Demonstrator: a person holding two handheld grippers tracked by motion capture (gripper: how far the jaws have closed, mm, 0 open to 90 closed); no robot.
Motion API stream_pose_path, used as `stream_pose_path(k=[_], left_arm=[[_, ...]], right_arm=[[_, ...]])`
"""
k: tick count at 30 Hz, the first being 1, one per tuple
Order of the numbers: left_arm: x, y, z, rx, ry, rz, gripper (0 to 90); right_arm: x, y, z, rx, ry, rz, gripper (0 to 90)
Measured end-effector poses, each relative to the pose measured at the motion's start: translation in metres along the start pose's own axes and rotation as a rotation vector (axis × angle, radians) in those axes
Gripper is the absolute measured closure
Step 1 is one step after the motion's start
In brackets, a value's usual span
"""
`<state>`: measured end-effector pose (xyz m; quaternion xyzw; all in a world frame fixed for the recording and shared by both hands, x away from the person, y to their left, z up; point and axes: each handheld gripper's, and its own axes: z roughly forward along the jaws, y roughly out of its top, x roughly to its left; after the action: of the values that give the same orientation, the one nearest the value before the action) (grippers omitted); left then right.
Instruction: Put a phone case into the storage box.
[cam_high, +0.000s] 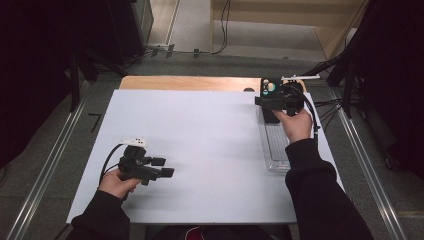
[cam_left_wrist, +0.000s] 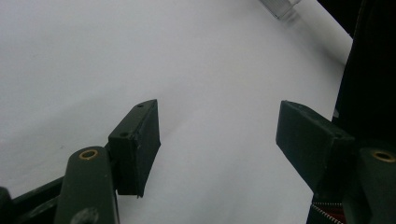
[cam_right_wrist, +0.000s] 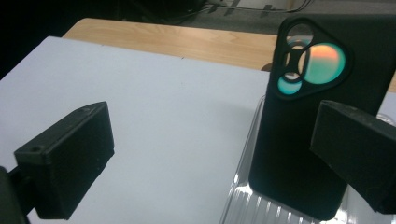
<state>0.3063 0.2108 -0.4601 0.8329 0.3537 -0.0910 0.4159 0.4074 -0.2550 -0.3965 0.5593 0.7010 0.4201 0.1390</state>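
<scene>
1. Two grippers were at the table. The right gripper was up at about two o'clock on the white board, and the left gripper was down at about eight o'clock.
2. The right gripper's jaws were spread wide apart. A black phone case stood up on its end between them, closer to the right jaw. It could not be told if that jaw touched the case. The case was not squeezed.
3. The case had a three-cornered hole near its top, with shiny green and orange rings showing in it.
4. The case's bottom end sat in a clear plastic tray. The tray lay along the right edge of the board, running from two o'clock down toward four o'clock. Nothing else could be seen in the tray.
5. The left gripper was let go too, jaws wide, with bare white board between them.
6. The job looked to be at its start. The case had not been picked up yet. Closing on it and lifting it out was likely still to come.
</scene>
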Motion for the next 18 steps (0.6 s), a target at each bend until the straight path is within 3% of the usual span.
stream_pose_path(k=[18], left_arm=[[0.001,0.000,-0.001,0.005,0.006,0.002,31.1]], right_arm=[[0.016,-0.030,-0.009,0.049,0.103,-0.049,0.0]])
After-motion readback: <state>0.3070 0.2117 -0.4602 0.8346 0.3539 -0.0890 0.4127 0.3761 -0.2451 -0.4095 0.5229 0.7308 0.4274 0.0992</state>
